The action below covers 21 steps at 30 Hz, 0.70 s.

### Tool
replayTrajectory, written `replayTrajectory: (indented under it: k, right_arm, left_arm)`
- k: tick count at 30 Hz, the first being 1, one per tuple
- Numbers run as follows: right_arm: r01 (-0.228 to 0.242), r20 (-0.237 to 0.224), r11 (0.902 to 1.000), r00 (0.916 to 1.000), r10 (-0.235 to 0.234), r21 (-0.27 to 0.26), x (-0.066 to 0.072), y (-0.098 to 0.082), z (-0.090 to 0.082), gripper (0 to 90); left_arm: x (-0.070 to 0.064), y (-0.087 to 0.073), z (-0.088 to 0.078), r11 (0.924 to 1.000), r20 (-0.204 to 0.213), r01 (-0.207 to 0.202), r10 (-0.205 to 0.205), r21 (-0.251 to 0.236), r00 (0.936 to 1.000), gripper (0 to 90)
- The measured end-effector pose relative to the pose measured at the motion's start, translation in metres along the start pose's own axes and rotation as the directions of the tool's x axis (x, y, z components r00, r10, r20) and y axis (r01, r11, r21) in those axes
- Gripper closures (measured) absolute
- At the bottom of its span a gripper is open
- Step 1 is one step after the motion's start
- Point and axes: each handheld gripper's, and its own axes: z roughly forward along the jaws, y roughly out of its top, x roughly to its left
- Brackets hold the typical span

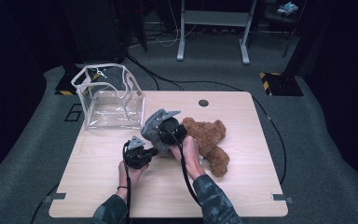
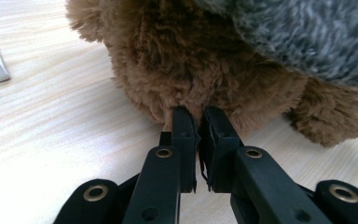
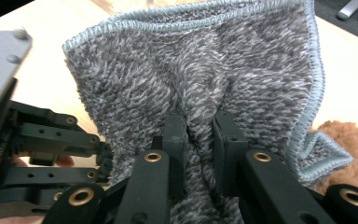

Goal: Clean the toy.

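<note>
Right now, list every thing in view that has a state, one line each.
Left gripper: shut, pinching the brown teddy bear's fur.
Right gripper: shut on a fold of the grey fleece cloth.
Brown teddy bear: lying on the table.
Grey fleece cloth: held up, bunched.
Clear plastic bag: standing open, empty.

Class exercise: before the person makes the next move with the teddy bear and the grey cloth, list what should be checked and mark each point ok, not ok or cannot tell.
1. Left gripper pinching the teddy bear: ok.
2. Right gripper shut on the grey cloth: ok.
3. Cloth held bunched between the pads, not slipping: cannot tell.
4. Clear bag standing open on the table: ok.
5. Bear's whole body free of the cloth: cannot tell.
</note>
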Motion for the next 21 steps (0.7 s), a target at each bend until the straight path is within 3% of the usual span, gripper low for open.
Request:
replayTrajectory:
  k: [1, 2, 5, 6, 15, 17, 19, 21]
  right_arm:
    - [0.015, 0.002, 0.9998, 0.9999, -0.015, -0.011, -0.003, -0.001, 0.0, 78.1]
    - [-0.013, 0.001, 0.9998, 0.9999, 0.013, 0.016, -0.003, -0.001, -0.002, 78.1]
    - [-0.024, -0.006, 0.9995, 0.9997, 0.024, 0.019, -0.008, -0.003, -0.003, 78.0]
    - [0.003, -0.005, 1.0, 1.0, -0.003, -0.001, -0.011, -0.004, -0.002, 78.0]
    - [-0.016, 0.001, 0.9998, 0.9999, 0.016, 0.008, -0.011, -0.007, -0.006, 77.9]
    - [-0.024, 0.004, 0.9996, 0.9997, 0.024, 0.016, -0.015, -0.009, -0.008, 77.9]
    - [0.009, 0.025, 1.0, 0.9996, -0.009, 0.001, -0.023, -0.011, -0.01, 77.9]
    - [-0.028, 0.03, 0.9996, 0.9991, 0.028, 0.002, -0.031, -0.015, -0.013, 77.9]
  left_arm:
    - [0.0, 0.0, 0.0, 1.0, 0.002, 0.0, 0.0, -0.001, 1.0, 83.6]
    - [-0.001, 0.0, 0.0, 1.0, 0.004, 0.004, -0.004, 0.001, 1.0, 83.7]
    - [0.001, 0.0, -0.001, 1.0, 0.014, 0.0, 0.0, 0.002, 0.9999, 83.7]
    - [0.001, 0.0, -0.001, 1.0, 0.015, -0.002, 0.002, 0.002, 0.9999, 83.6]
    - [0.001, 0.0, -0.002, 1.0, 0.015, -0.003, 0.003, 0.005, 0.9999, 84.0]
    - [0.002, 0.0, -0.002, 1.0, 0.012, -0.003, 0.003, 0.004, 0.9999, 84.2]
    - [0.001, 0.0, -0.002, 1.0, 0.015, 0.002, -0.002, 0.004, 0.9999, 84.3]
    - [0.002, 0.0, -0.002, 1.0, 0.015, 0.002, -0.002, 0.002, 0.9999, 84.4]
